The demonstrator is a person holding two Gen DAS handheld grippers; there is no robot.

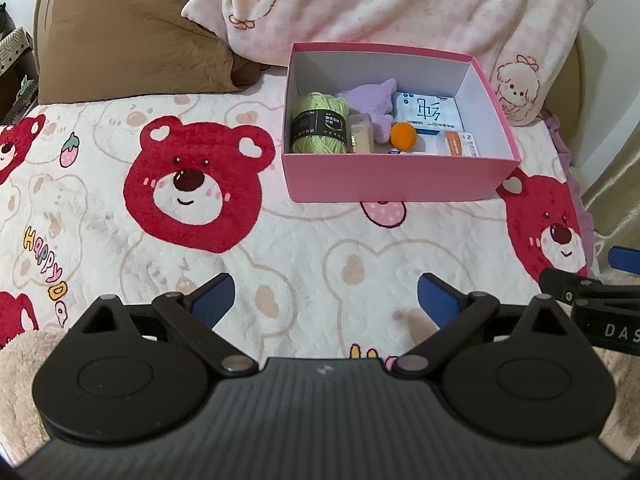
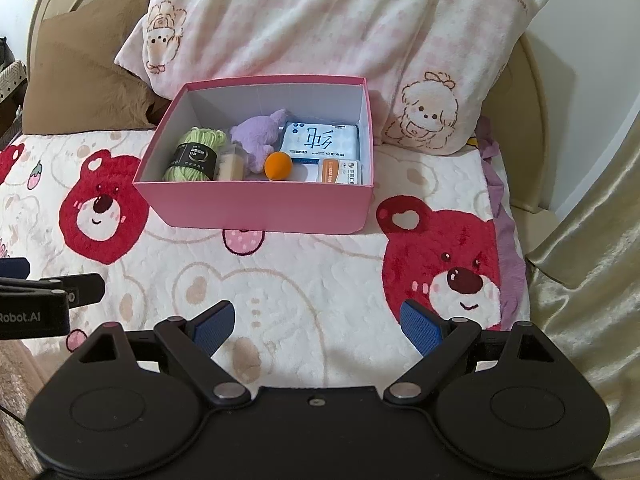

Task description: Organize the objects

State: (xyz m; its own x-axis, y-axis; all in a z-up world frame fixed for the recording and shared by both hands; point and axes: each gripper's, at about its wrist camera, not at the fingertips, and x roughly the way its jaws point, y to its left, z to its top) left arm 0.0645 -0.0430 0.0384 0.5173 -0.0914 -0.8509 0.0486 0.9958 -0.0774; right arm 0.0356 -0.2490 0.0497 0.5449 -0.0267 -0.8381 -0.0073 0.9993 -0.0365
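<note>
A pink box (image 1: 396,176) (image 2: 256,210) sits on the bed blanket, beyond both grippers. Inside lie a green yarn skein (image 1: 318,122) (image 2: 194,156), a small beige bottle (image 1: 362,132) (image 2: 231,165), a purple plush toy (image 1: 372,100) (image 2: 256,134), an orange ball (image 1: 404,135) (image 2: 278,165), a white tissue pack (image 1: 430,112) (image 2: 320,140) and a small orange-and-white box (image 1: 460,144) (image 2: 340,172). My left gripper (image 1: 325,300) hovers open over the blanket, nothing between its blue pads. My right gripper (image 2: 318,326) is likewise open and empty, near the front of the bed.
A white blanket (image 1: 280,264) (image 2: 304,280) with red bear prints covers the bed. A pink-patterned pillow (image 1: 400,8) (image 2: 340,32) lies behind the box, a brown pillow (image 1: 132,40) (image 2: 88,80) at back left. A gold curtain (image 2: 592,300) hangs at right.
</note>
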